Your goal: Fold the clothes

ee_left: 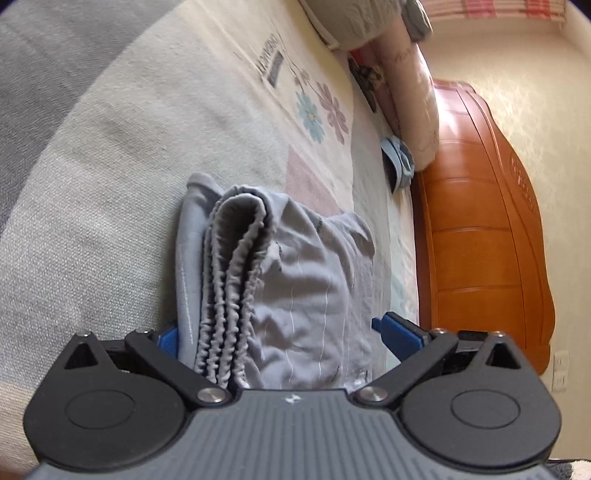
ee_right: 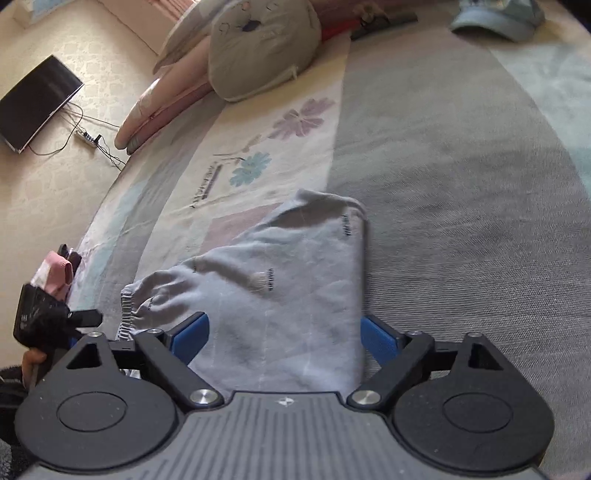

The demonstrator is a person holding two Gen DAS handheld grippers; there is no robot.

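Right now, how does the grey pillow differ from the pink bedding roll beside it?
The grey pillow is plump and rounded with small printed marks; the pink bedding roll is long, narrow and plain. The pillow sits further in on the bed; the roll lies along its edge. Both rest at the same end.

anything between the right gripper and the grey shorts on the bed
Nothing visible does. The grey shorts lie folded on the bed cover, already between the wide-open blue pads of the right gripper. The pillow and blue cap lie far beyond.
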